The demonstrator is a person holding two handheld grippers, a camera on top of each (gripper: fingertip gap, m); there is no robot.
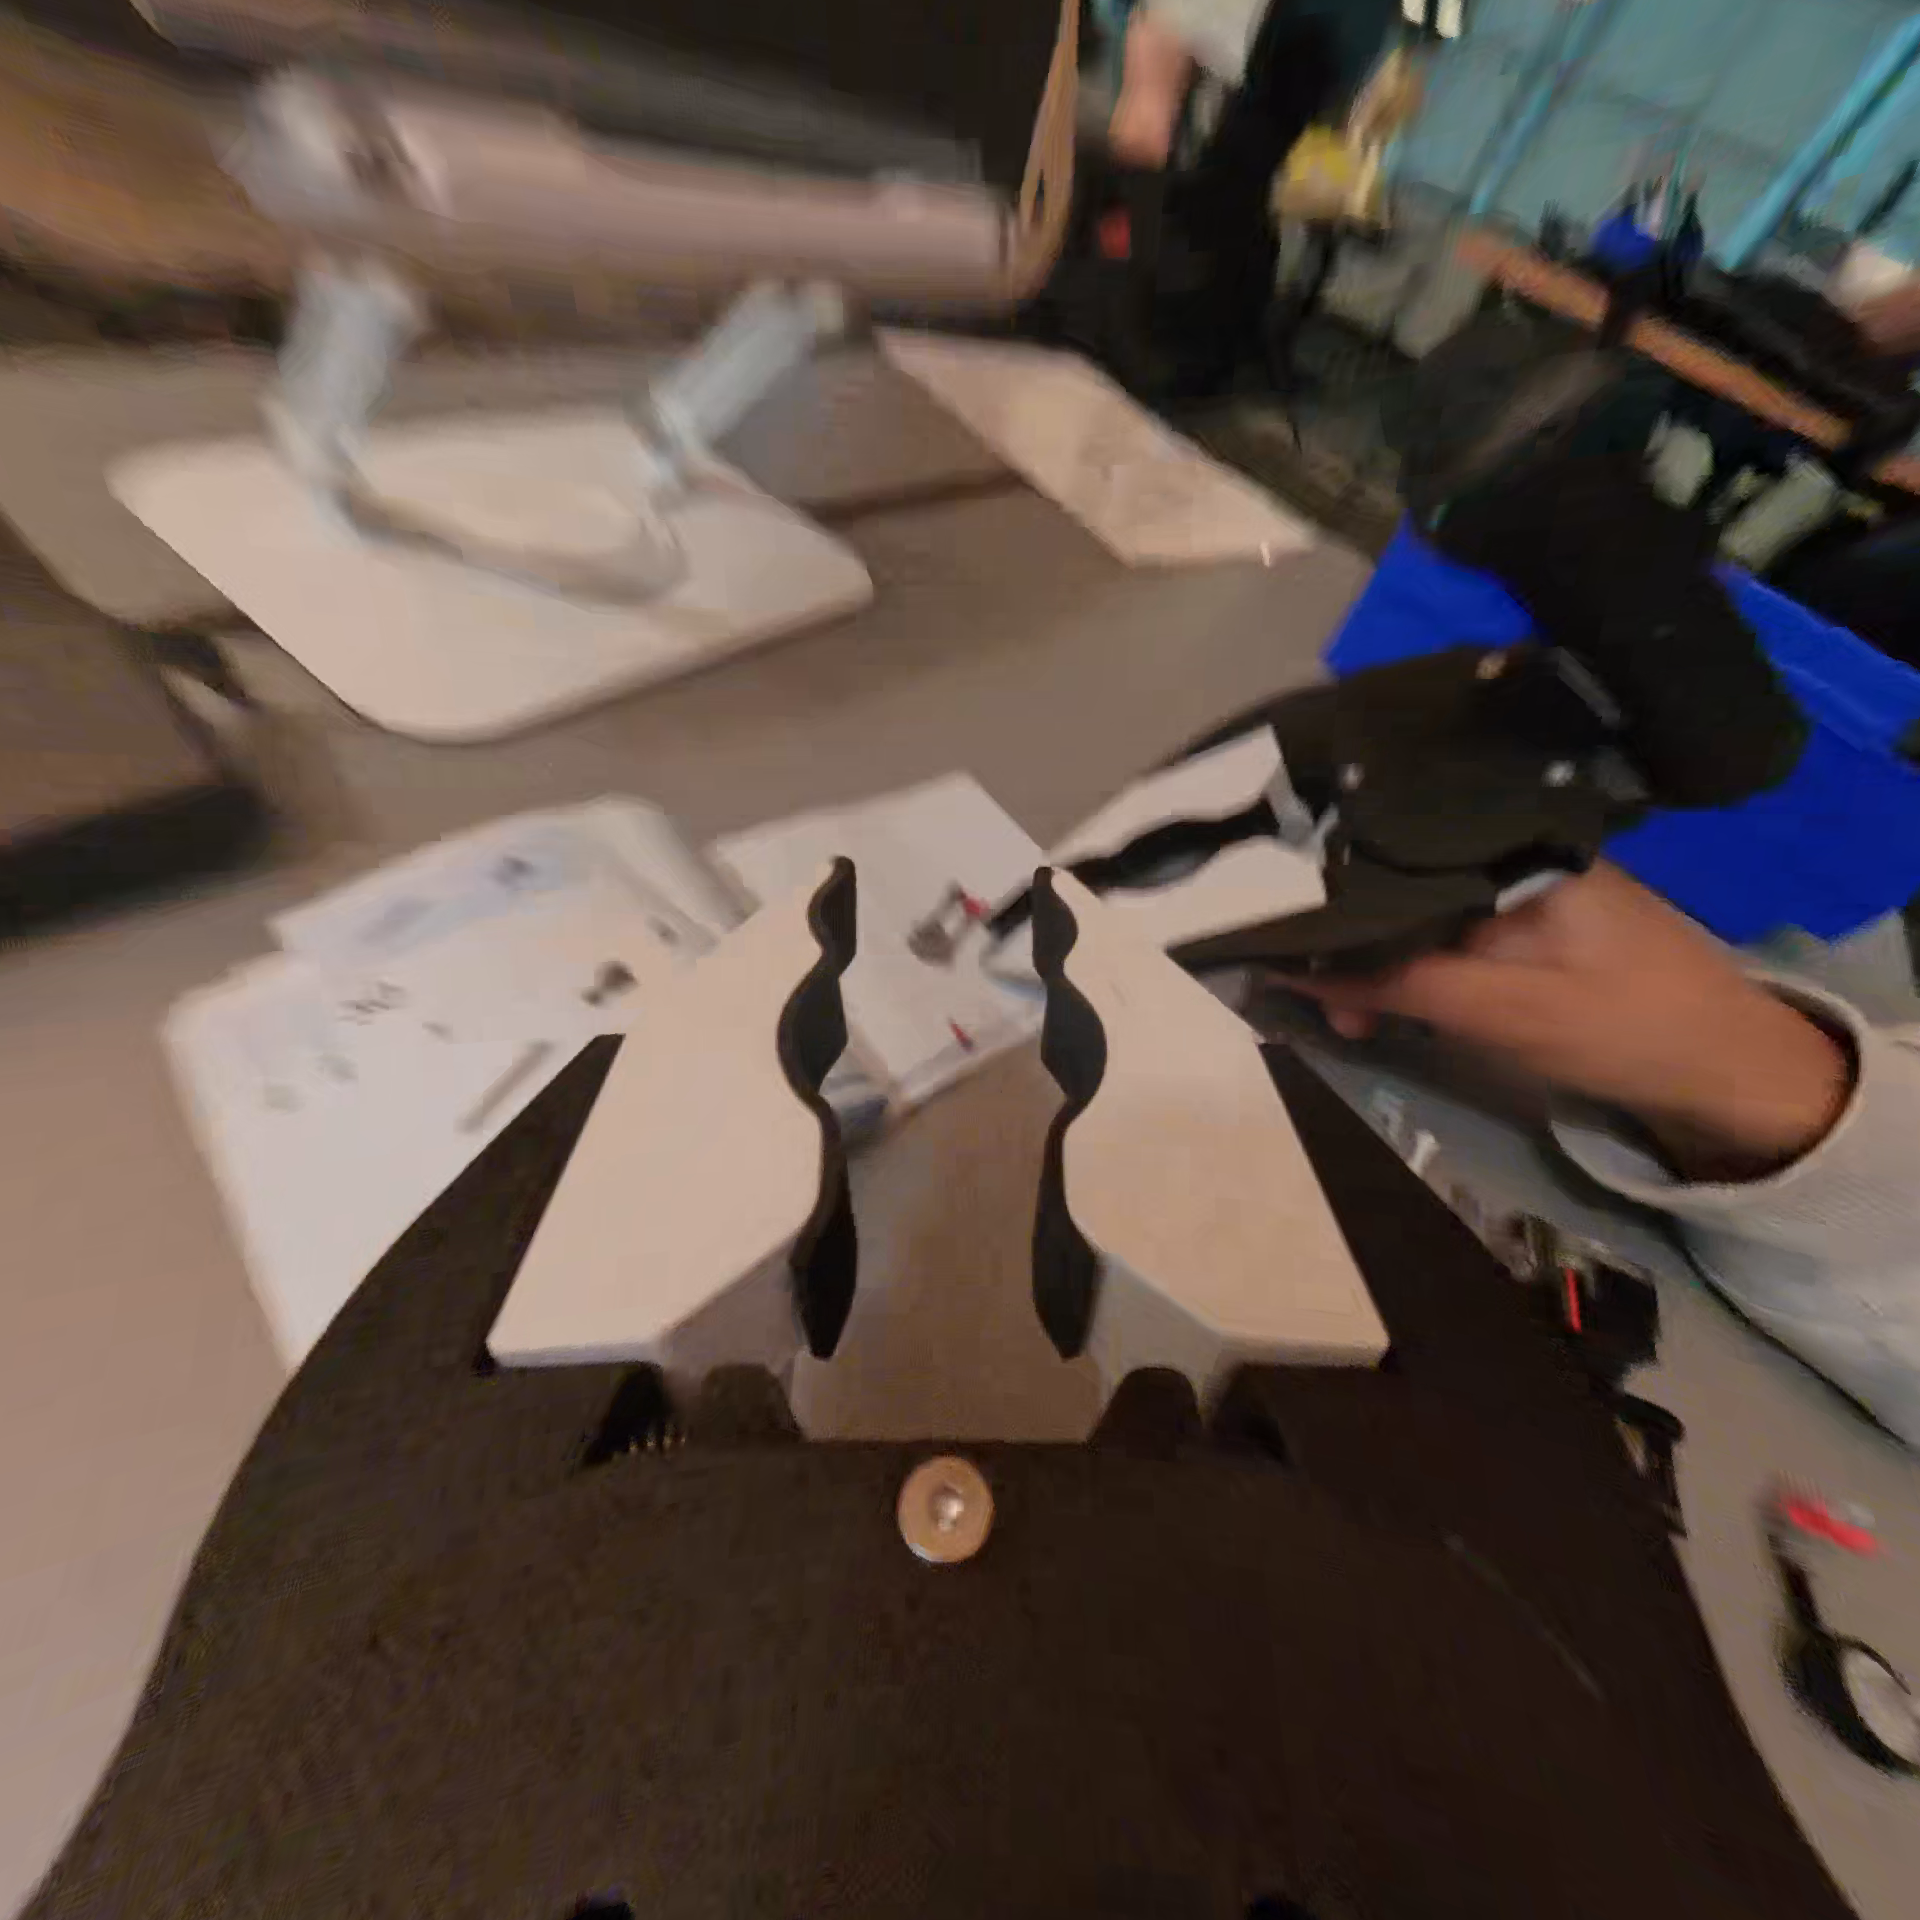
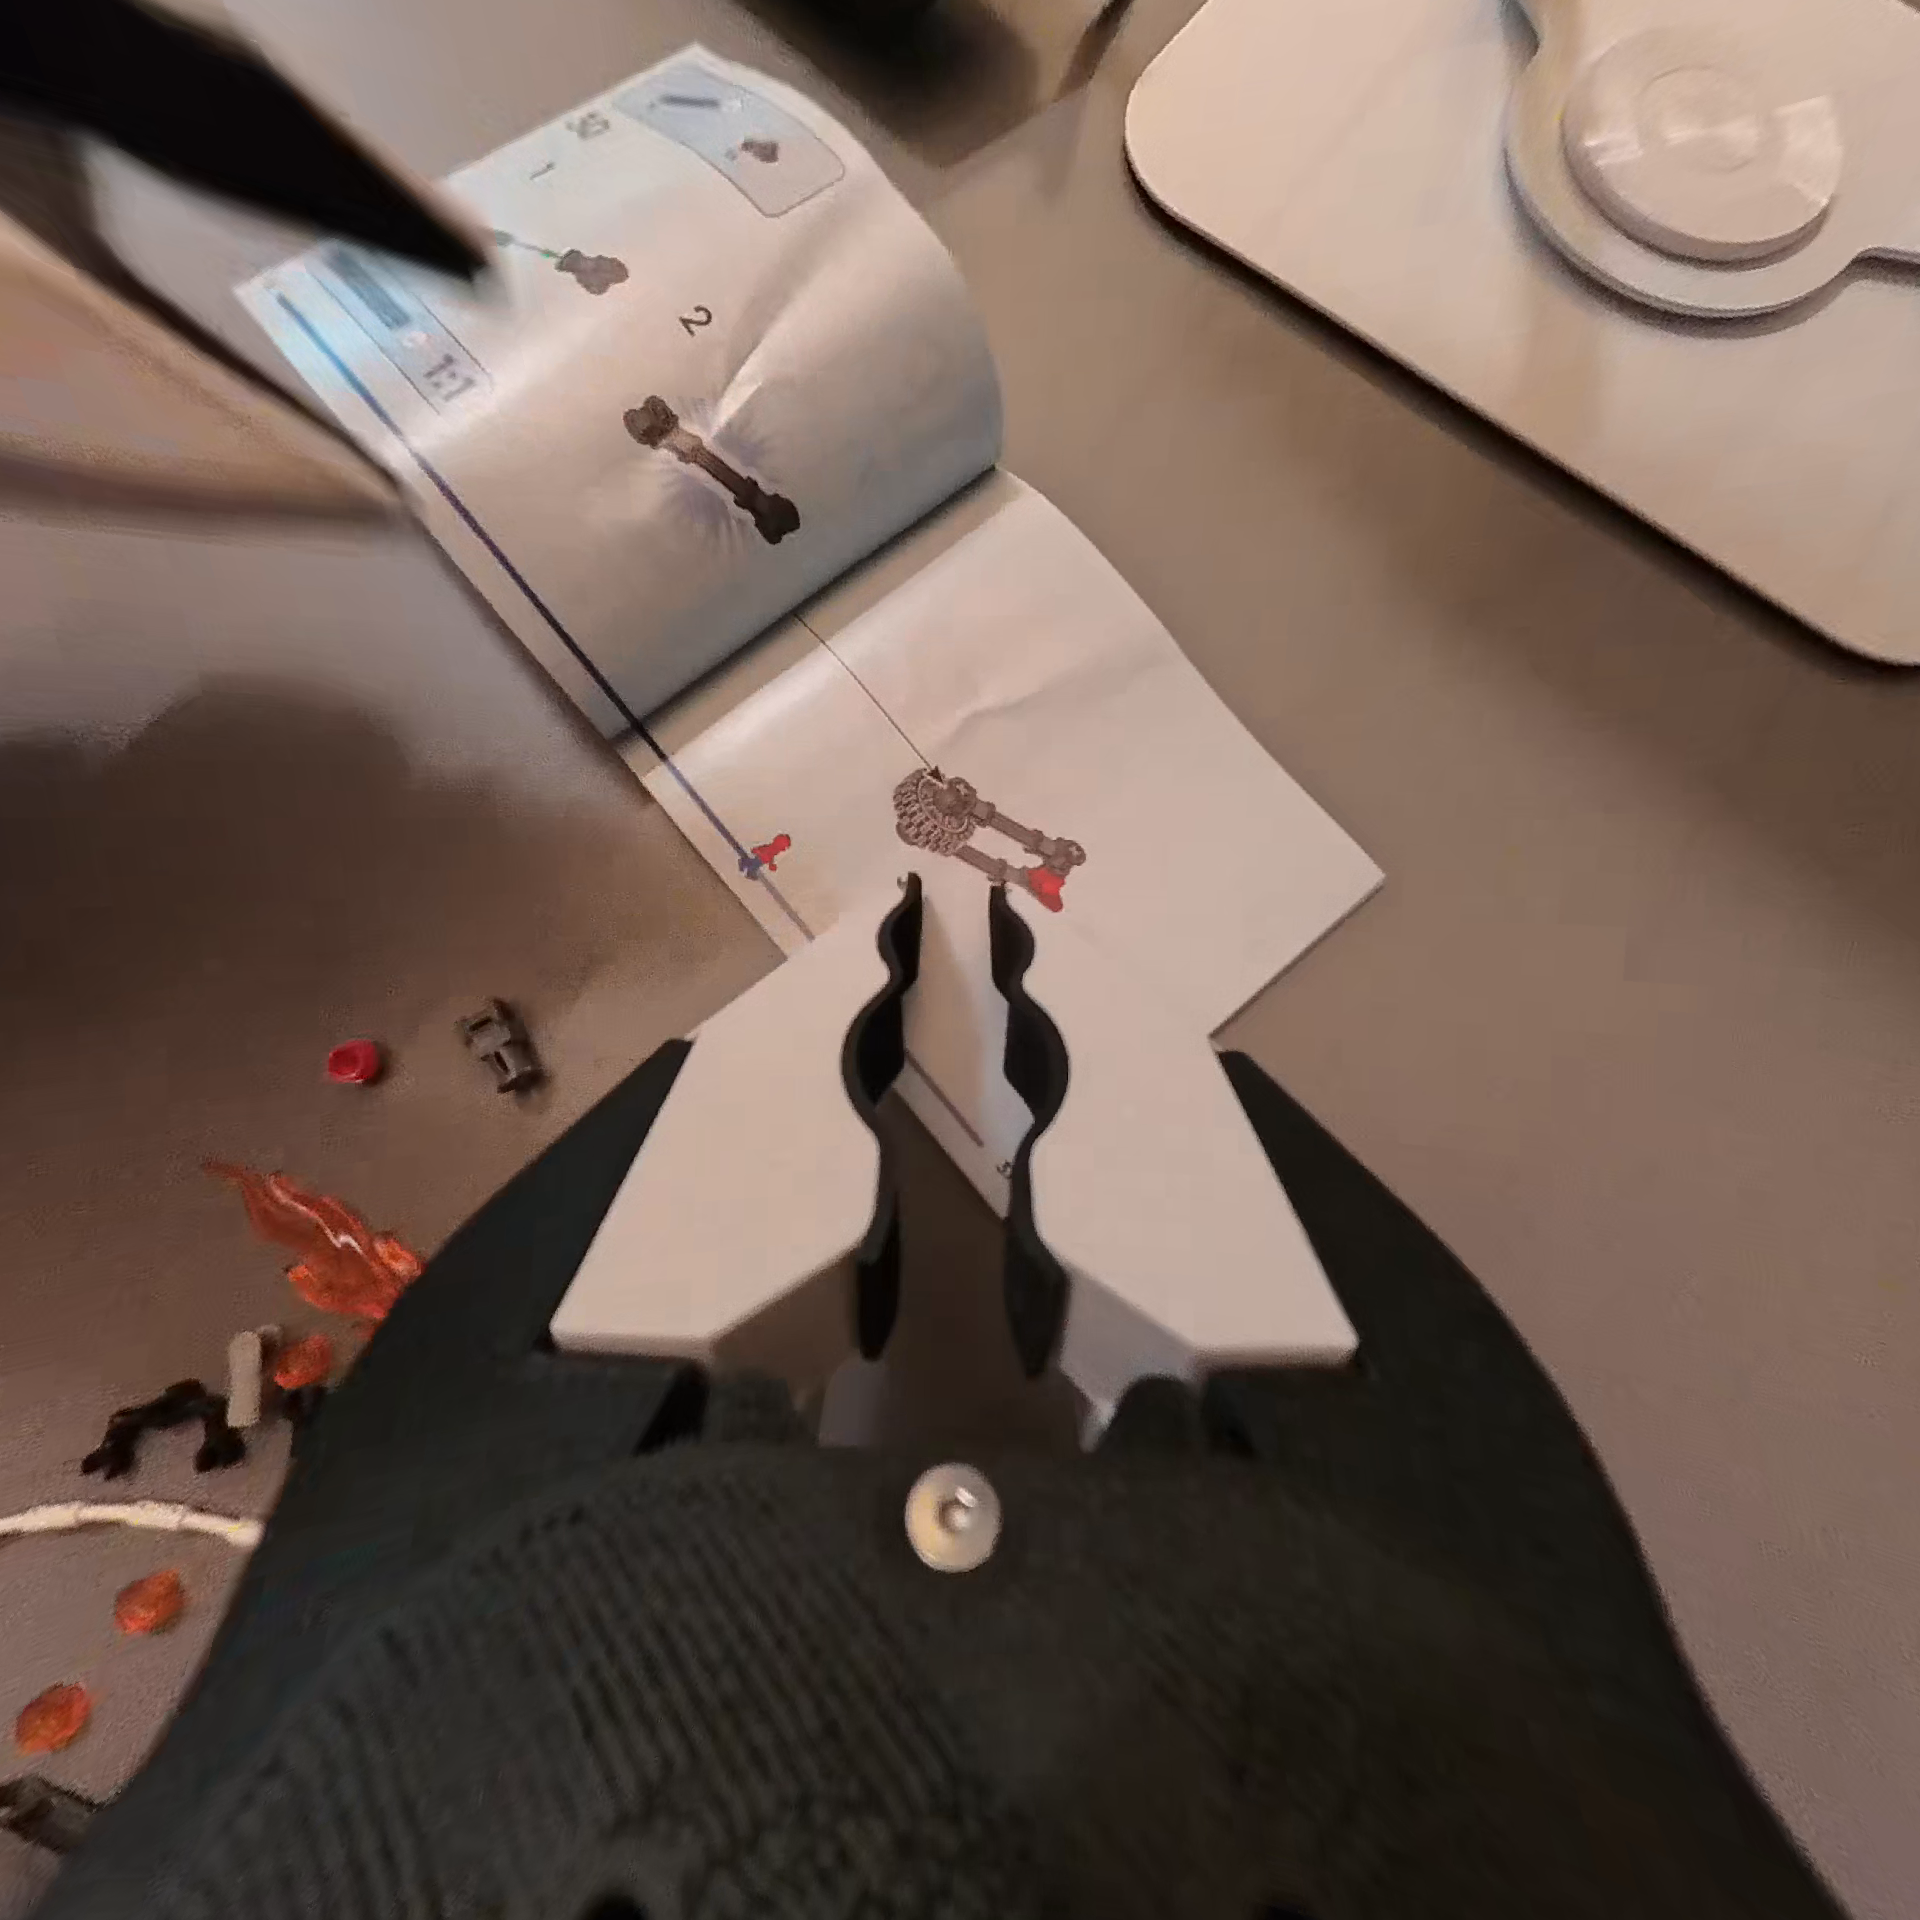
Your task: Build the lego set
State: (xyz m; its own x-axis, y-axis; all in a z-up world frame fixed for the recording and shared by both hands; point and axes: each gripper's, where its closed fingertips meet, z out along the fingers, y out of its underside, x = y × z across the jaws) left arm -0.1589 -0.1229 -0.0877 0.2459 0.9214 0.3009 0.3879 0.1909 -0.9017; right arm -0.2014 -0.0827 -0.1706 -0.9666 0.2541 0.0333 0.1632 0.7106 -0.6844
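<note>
The little lego pieces could get bumped and scattered, because they are tiny and loose and lie just left of the right tongs (image 2: 954, 894). The paper booklet (image 2: 727, 436) could crumple too: its upper page already bulges, and the right tongs hang over its lower page. Both tongs are apart and hold nothing. The left tongs (image 1: 940, 883) point at the booklet from farther off. Left of the right tongs lie a round red piece (image 2: 353, 1062), a dark grey piece (image 2: 502, 1042) and a clear orange flame piece (image 2: 332, 1247) on the smooth counter (image 2: 1558, 935).
</note>
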